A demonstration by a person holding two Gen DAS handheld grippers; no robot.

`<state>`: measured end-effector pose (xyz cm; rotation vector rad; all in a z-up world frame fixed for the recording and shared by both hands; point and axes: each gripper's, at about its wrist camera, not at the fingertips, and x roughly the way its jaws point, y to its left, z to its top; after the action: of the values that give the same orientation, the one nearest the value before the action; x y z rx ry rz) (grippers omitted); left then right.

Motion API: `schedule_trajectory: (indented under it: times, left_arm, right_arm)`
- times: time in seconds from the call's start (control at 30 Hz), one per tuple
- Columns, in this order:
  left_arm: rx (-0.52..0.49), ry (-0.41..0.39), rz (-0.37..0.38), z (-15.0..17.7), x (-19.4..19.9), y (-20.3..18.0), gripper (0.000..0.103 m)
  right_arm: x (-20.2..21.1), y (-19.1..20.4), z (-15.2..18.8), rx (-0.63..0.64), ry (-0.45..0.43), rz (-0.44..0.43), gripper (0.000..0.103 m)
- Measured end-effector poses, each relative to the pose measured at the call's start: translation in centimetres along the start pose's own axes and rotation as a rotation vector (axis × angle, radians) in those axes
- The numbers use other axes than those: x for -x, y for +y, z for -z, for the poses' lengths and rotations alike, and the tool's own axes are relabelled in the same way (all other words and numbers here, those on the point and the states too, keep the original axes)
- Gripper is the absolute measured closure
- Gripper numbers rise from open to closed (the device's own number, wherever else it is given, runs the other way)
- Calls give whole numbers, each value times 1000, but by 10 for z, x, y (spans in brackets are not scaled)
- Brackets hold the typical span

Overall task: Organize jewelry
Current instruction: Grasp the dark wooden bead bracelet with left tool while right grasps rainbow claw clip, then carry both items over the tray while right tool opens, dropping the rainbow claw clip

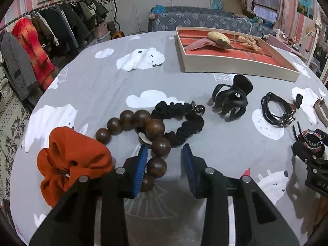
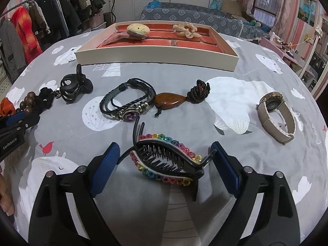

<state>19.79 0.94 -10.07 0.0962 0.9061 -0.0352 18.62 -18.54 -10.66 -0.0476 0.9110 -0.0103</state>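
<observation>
My left gripper (image 1: 165, 149) is open low over the cloth, with part of a brown wooden bead bracelet (image 1: 143, 129) between its fingers; a black scrunchie (image 1: 182, 121) lies just beyond and an orange scrunchie (image 1: 71, 160) to the left. My right gripper (image 2: 165, 153) is open around a rainbow-flowered black hair clip (image 2: 166, 160) lying on the cloth. The cream jewelry tray (image 2: 155, 58) with red lining stands at the back, holding a burger-shaped clip (image 2: 137, 30), a pink piece and a beige scrunchie (image 2: 185, 29).
A black claw clip (image 1: 231, 98), a black corded bracelet (image 2: 128, 100), a brown pendant with knot (image 2: 178, 98) and a beige watch (image 2: 275, 114) lie on the grey cloud-print cloth. A clothes rack stands far left, a sofa behind.
</observation>
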Motion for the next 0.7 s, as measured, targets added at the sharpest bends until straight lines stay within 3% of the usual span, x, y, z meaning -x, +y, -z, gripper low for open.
schedule_trajectory:
  times: [0.2, 0.53, 0.7]
  left_arm:
    - [-5, 9, -13, -3, -5, -4, 66]
    - [8, 4, 50, 3, -1, 10, 69]
    - [24, 8, 73, 3, -1, 17, 80]
  right_arm:
    - [-1, 4, 0, 24, 3, 27, 14]
    - [-2, 0, -1, 2, -1, 1, 17]
    - [4, -7, -4, -21, -28, -17, 28]
